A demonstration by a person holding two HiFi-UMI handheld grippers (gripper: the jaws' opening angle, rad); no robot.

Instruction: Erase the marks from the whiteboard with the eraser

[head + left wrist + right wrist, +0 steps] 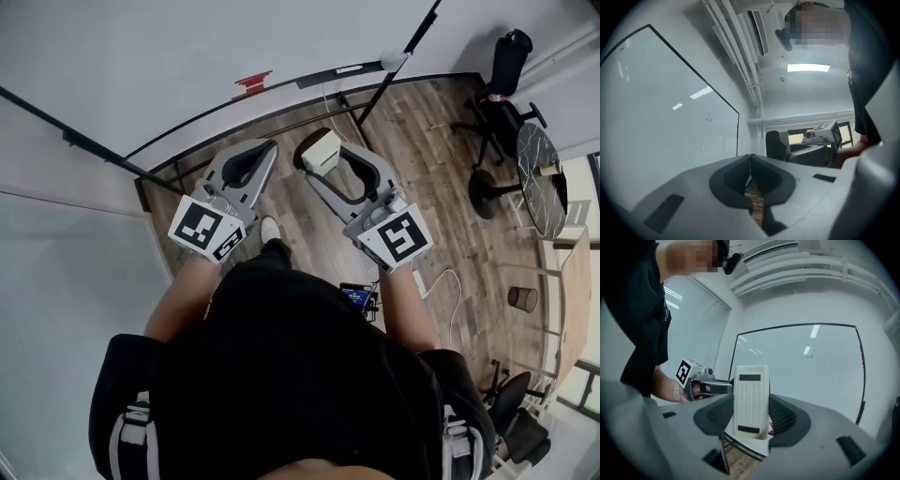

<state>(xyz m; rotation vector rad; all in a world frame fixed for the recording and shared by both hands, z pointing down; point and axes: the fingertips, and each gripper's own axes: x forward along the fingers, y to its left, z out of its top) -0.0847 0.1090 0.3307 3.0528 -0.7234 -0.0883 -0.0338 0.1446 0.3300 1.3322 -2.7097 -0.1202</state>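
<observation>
Eraser: a cream block (751,399) with a ribbed back and two dark slots, standing upright between the jaws of the right gripper (750,417). In the head view it (319,147) is low in front of the person, above the wooden floor (441,169).
Right gripper: pinching the eraser by its long sides, one jaw on each side. The ribbed back faces the camera, so the wiping face probably points toward the board.
Whiteboard: a black-framed panel (797,376) straight ahead of the eraser and apart from it, with no contact yet. It also fills the left of the left gripper view (661,117).
Mark: one small faint scribble (809,354) high on the board, up and to the right of the eraser. The same scribble (709,118) shows from the left side. I can see no other marks.
Left gripper: jaws pressed together at the tips with nothing between them (750,161). It is held beside the right one in the head view (251,159) and appears to have no part in this step.
Step in hand: eraser gripped and facing the board, wiping not yet begun. This looks like the approach.
Next move: raise the eraser to the height of the scribble, move it right, set the wiping face flat on the board, then rub across the mark with steady pressure.
Risk: a tilted face would touch with an edge only and could twist in the grip.
Surroundings: an office chair (502,84) and a round table (536,178) stand well off to the right.
</observation>
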